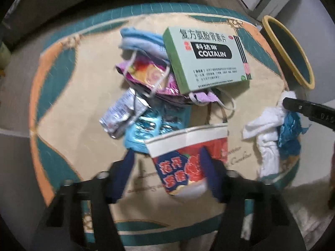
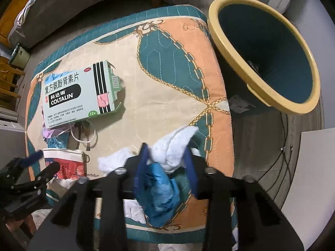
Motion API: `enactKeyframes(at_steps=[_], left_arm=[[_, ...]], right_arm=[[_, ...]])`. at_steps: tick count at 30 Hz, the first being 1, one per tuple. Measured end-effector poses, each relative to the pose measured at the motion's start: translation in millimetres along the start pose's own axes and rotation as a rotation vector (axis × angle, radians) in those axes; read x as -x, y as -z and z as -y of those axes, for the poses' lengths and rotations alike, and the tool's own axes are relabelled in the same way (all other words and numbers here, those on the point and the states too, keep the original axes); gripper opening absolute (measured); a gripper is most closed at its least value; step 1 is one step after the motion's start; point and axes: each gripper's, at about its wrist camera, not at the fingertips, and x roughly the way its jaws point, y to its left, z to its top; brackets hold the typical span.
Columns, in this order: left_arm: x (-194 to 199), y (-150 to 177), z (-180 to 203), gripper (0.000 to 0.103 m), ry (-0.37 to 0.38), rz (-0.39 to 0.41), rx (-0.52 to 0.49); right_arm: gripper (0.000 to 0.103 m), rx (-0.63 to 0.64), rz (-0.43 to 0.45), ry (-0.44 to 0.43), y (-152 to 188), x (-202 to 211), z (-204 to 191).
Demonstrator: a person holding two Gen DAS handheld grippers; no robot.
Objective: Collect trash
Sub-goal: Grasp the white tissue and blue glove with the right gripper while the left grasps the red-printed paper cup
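A crushed red-and-white paper cup (image 1: pixel 188 152) lies on the quilted pad (image 1: pixel 79 108) between the fingers of my left gripper (image 1: pixel 167 162). Its right finger overlaps the cup, its left finger stands apart from it, so the jaws are open. Behind the cup are a green medicine box (image 1: pixel 207 58), face masks, a colourful wrapper (image 1: pixel 150 73) and a silver packet (image 1: pixel 121 115). My right gripper (image 2: pixel 166 159) is shut on a white tissue (image 2: pixel 173 144), with a crumpled blue wad (image 2: pixel 161 190) bunched just below its fingers. The teal bin (image 2: pixel 266 50) with a yellow rim stands to the right.
The pad (image 2: pixel 167 73) covers a low stool or table, and its right edge drops off beside the bin. A grey sofa (image 2: pixel 83 10) runs along the back. A white board (image 2: pixel 314 177) sits at the far right over wire legs on the floor.
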Motion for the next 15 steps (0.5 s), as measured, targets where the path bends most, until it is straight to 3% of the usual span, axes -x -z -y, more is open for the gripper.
enactKeyframes(at_steps=[3,5,6,15], left_arm=[[6,1,3,0.029,-0.018,0.026,-0.023],[13,2,6,0.022,-0.020,0.052,-0.037],[16,2,6,0.019,-0.020,0.063,-0.042],[49,6,22,0.009,-0.012,0.164,-0.120]], right_arm=[[0.015,0.016,0.026,-0.011,-1,6,-2],[0.004,0.026,0.040,-0.015,-2,10,-5],[0.004,0.032,0.052,-0.015,-2,12,-5],[0.000,0.064,0.162,-0.060,-6,38,-15]])
